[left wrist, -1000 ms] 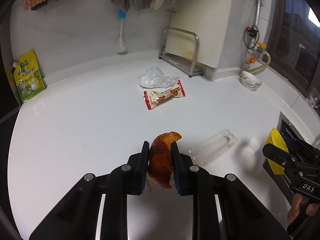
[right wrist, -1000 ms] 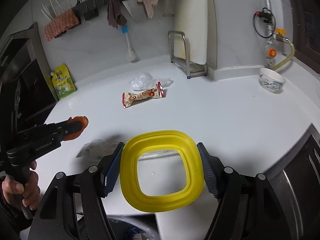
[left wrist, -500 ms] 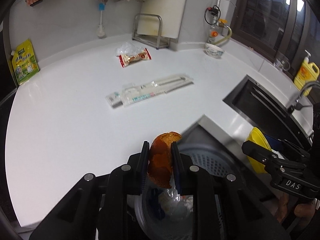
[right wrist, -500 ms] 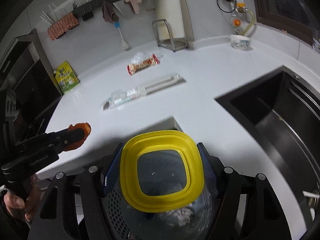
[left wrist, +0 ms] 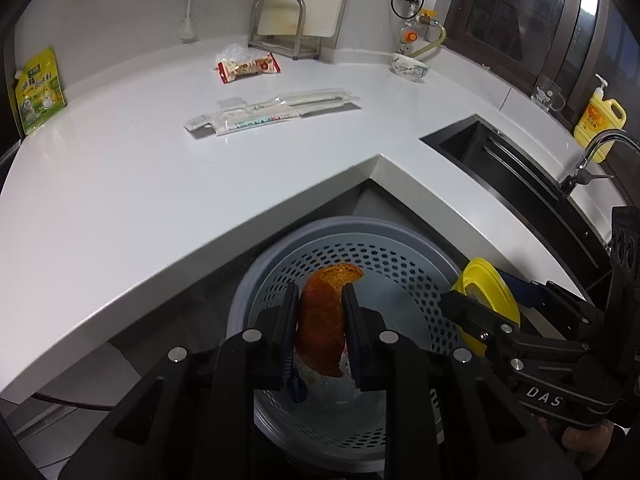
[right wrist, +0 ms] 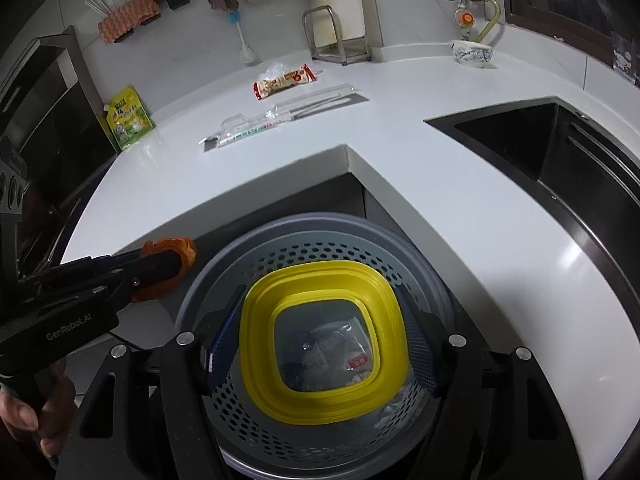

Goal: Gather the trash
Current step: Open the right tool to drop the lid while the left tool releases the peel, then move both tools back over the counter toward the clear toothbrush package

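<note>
Gripping an orange peel [left wrist: 322, 328], the left tongs [left wrist: 318, 336] hang over the bin [left wrist: 420, 264]. Just beside them, the right tongs [right wrist: 320, 344] clamp a yellow lid [right wrist: 324, 400] above it.

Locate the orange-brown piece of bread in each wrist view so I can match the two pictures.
Left wrist view: the bread sits low in the centre, clamped between the left gripper's pads, over the grey perforated bin.
Right wrist view: the bread is at the left edge, mid-height, partly hidden by the left gripper's black fingers, just left of the bin's rim.
Shared landmark: the red-and-white snack wrapper on the white counter.
</note>
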{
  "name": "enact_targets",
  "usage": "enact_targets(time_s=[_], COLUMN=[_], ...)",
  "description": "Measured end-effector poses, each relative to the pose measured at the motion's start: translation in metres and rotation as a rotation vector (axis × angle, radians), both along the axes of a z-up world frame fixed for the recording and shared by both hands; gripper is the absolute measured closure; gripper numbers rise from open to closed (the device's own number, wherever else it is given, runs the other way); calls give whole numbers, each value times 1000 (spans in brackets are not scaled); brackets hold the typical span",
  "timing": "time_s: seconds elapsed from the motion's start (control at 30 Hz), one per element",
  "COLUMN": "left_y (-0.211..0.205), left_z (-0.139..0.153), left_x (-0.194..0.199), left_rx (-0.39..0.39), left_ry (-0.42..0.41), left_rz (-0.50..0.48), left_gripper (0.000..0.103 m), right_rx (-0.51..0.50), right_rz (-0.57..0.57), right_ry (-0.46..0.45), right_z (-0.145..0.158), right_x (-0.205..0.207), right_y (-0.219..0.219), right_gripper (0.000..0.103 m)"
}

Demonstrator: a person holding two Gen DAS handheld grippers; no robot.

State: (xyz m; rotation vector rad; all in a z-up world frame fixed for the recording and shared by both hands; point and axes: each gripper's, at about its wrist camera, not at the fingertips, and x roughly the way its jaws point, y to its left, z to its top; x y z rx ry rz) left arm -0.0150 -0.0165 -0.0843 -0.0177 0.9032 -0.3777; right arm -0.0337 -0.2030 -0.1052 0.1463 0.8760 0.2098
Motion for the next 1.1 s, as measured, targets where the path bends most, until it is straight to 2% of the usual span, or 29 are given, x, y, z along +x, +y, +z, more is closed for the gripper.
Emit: enact_targets(time_s=[0.23,0.33,0.4,0.43,0.47,0.8,1.1], left_y=[1,2,7,9,13,34,65], left_z=[-5,-1,3,6,8,14,31], left_x=[-1,-3,-4,-5,-7,1,6], left_rx=[6,13,13,7,-2,-16,-16], left_ry=[15,-2,-23,-36,-52,-33,-81], left_rz=[15,16,33,46,57,117,192], left_gripper=[76,70,45,24,21,21,21], right_rx=[0,5,9,24,33,20,25], right_rz=[0,8,-3,-9,-11,-30,-29], right_ry=[-5,1,-1,-1,-1,-21,-30], right_z=[3,4,5,6,6,14,15], right_x=[-3,-4,-5,-5,-6,-9,-11], right_y=[-1,-3,-6,-9,-10,-13,-12], right_gripper=[33,29,25,25,24,24,24])
